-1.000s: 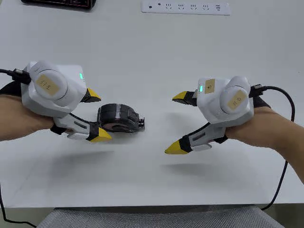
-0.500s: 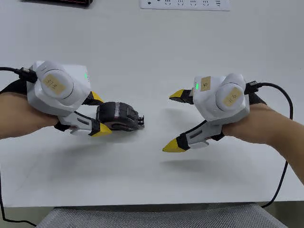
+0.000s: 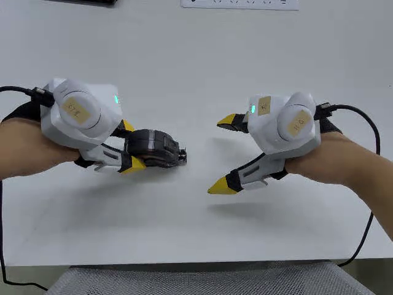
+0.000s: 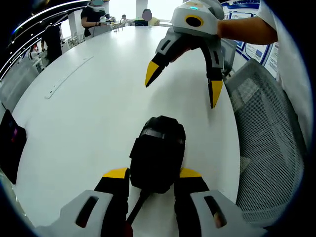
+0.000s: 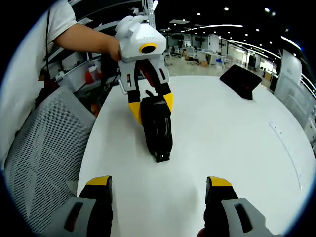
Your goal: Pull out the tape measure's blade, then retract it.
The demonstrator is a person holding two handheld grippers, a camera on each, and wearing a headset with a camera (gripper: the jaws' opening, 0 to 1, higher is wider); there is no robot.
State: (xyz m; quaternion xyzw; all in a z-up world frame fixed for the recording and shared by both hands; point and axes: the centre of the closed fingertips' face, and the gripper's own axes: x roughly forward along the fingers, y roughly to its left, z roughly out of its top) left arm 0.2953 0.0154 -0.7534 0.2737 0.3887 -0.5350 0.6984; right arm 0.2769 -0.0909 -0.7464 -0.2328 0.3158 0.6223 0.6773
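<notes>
**Item 1, tape measure** (image 3: 153, 147): dark, rounded case lying on the white worktop (image 3: 184, 67), left of centre in the head view. The case serves as the one container here. Its blade is judged to be wound fully inside, with the end hook (image 3: 182, 158) sitting at the mouth on the side facing the frame's centre.

**Item 2, left hand-held gripper** (image 3: 131, 145): left of frame. Its yellow-tipped jaws sit either side of the rear of the case. In the left gripper view both tips press against the case walls, so it reads as pinching the tape measure.

**Item 3, right hand-held gripper** (image 3: 221, 154): right of centre. Its jaws are spread wide and hold nothing. It is raised off the worktop, apart from the case and pointed toward the hook.

**Item 4, surroundings:** power strip (image 3: 239, 3) at the top edge; mesh chair (image 3: 184, 279) along the bottom edge.

**Step in hand:** the case is anchored and the pull-out has not begun.

**Next move calls for:**
- bringing the spread jaws in to the hook and lining them up on it
- pinching that small tab firmly
- drawing it away toward the right of the frame while the left grip holds steady

**Risk, judged:** the tab is small, and a loose pinch could slip off it.
</notes>
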